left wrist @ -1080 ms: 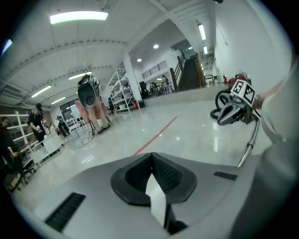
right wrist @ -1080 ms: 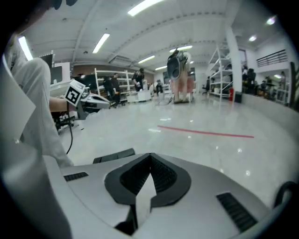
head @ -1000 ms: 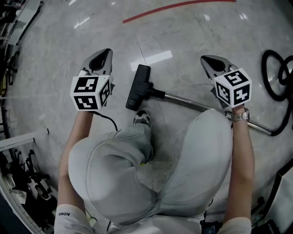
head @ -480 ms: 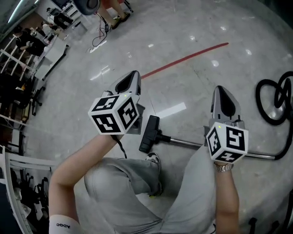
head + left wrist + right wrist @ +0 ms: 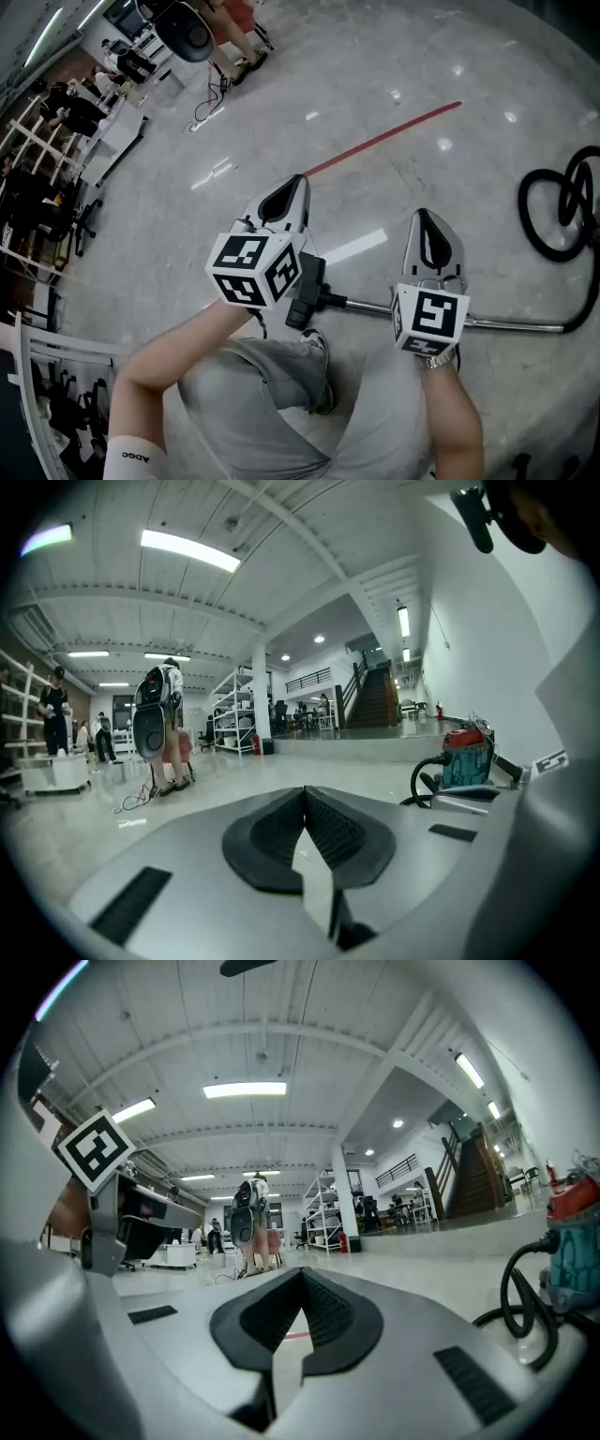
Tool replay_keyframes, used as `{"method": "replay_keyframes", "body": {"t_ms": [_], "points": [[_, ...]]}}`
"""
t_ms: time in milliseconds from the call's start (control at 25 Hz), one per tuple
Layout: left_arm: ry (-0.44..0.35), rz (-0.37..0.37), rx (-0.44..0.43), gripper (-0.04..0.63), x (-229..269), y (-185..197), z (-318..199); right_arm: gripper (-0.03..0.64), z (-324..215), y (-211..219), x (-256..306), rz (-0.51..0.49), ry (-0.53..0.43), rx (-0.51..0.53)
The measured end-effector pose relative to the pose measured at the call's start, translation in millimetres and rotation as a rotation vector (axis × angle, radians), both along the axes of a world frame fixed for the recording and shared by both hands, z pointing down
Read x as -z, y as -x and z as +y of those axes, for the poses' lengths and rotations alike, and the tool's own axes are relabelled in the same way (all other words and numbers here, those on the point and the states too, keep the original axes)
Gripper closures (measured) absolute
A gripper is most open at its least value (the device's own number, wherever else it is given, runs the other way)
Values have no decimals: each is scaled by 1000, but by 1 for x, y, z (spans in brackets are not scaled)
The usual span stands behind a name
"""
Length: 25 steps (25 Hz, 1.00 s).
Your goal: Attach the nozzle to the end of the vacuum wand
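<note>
So both claws are up in the air here with nothing in them. The left gripper point(image 5: 296, 184) has its jaws pressed together, and in its own view the ribbed black pads point(image 5: 323, 829) meet at the tip with only open room beyond. Same for the right gripper point(image 5: 302, 1275): jaws closed, empty, held a bit to the right of the left one in the head view point(image 5: 423, 219). Each carries its black-and-white marker cube point(image 5: 253, 270) near the person's wrist. The flat black plastic floor nozzle point(image 5: 309, 283) is down on the glossy grey stone floor point(image 5: 450, 84), partly hidden behind the left cube and just ahead of the person's shoe point(image 5: 319, 343). Its neck runs straight into the long chrome vacuum wand point(image 5: 511, 324), and the two look joined. The wand lies flat, passes under the right gripper and heads to the right edge, where it meets a looped black hose point(image 5: 561, 217). Neither claw is touching any of it. There's a thin red line point(image 5: 384, 139) on the floor further out, and the left gripper view catches a red and teal canister vacuum point(image 5: 466, 757) parked by the white wall.
</note>
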<state>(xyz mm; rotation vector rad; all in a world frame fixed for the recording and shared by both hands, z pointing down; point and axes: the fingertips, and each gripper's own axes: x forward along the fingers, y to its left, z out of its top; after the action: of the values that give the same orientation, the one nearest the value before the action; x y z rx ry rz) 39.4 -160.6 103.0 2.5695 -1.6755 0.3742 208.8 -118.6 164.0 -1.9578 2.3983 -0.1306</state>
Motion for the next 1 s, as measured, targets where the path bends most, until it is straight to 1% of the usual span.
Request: {"method": "replay_keyframes", "body": {"t_ms": [80, 160, 240, 320, 440, 520, 640, 760, 880, 1000], "points": [[-15, -17, -12, 584, 0, -4, 1, 612, 2, 9, 7, 22, -19, 36], [-8, -39, -23, 584, -5, -7, 3, 612, 0, 14, 8, 38, -24, 59], [-2, -58, -34, 584, -8, -8, 6, 614, -1, 15, 6, 61, -22, 64], [-18, -67, -42, 584, -5, -4, 7, 614, -3, 15, 2, 84, -8, 63], [-34, -77, -28, 584, 0, 7, 3, 614, -7, 14, -3, 100, 19, 64], [-16, -71, -13, 584, -3, 17, 2, 614, -7, 17, -3, 107, 22, 75], [19, -46, -20, 584, -10, 25, 4, 614, -3, 21, 2, 108, 17, 93], [33, -52, -15, 584, -16, 29, 0, 614, 0, 24, 10, 121, -1, 108], [32, -60, -18, 584, -20, 31, -4, 614, 4, 25, 7, 146, -2, 109], [2, -67, -32, 584, -16, 27, -9, 614, 4, 18, 5, 146, 8, 92]]}}
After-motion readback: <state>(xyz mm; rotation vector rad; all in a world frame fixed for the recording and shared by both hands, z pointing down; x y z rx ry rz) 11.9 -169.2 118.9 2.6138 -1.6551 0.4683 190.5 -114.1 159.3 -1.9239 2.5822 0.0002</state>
